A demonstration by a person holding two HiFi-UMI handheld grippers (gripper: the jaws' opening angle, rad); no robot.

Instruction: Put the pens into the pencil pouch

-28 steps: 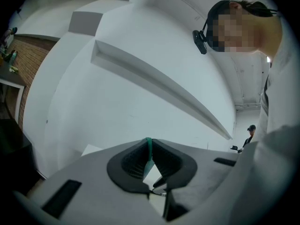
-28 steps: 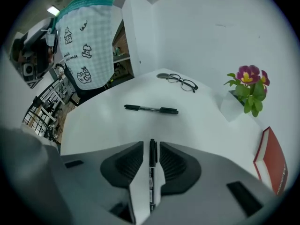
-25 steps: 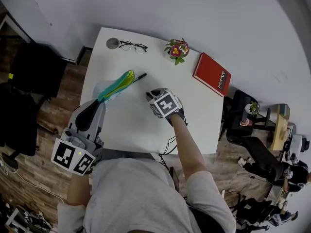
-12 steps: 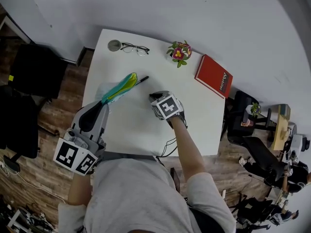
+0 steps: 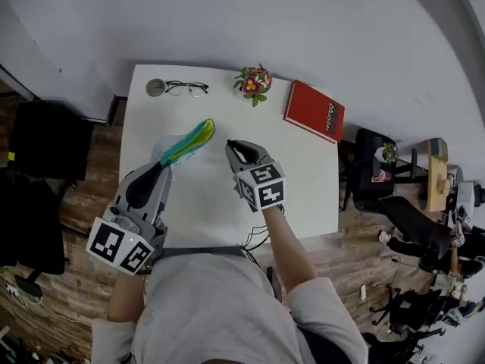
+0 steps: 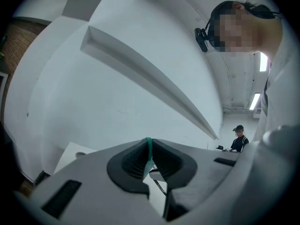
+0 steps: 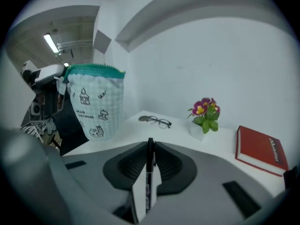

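Broadly, a white table [image 5: 303, 180] fills the middle of the head view, and the person stands at its near edge with a gripper in each hand; both grippers are raised over the table's left half. The left gripper [image 5: 167, 164] points level across the table, and its jaws are clenched on the edge of the pencil pouch [image 5: 193, 139]; in the left gripper view a thin green strip of that pouch stands pinched between the two dark pads. The pouch sticks out beyond those jaws, up off the table, teal band uppermost; seen from the right gripper view, its pale checked body with small drawings hangs below the band. The right gripper [image 5: 241, 149] sits just right of the pouch, tilted downward, apart from it; its jaws are closed tight on a pen [image 7: 150, 172]. The pen is black and slim; it stands upright between the pads, its upper end showing just above them and its barrel running down between the jaws toward the camera. In that view the pouch hangs up and to the left of the pen, not touching it. At the far right of the table lies a red book [image 5: 314, 111]; near the far edge stands a small flowering plant [image 5: 253, 82]; left of it lie a pair of glasses [image 5: 186, 89], with a small round grey disc [image 5: 155, 87] just beside them.
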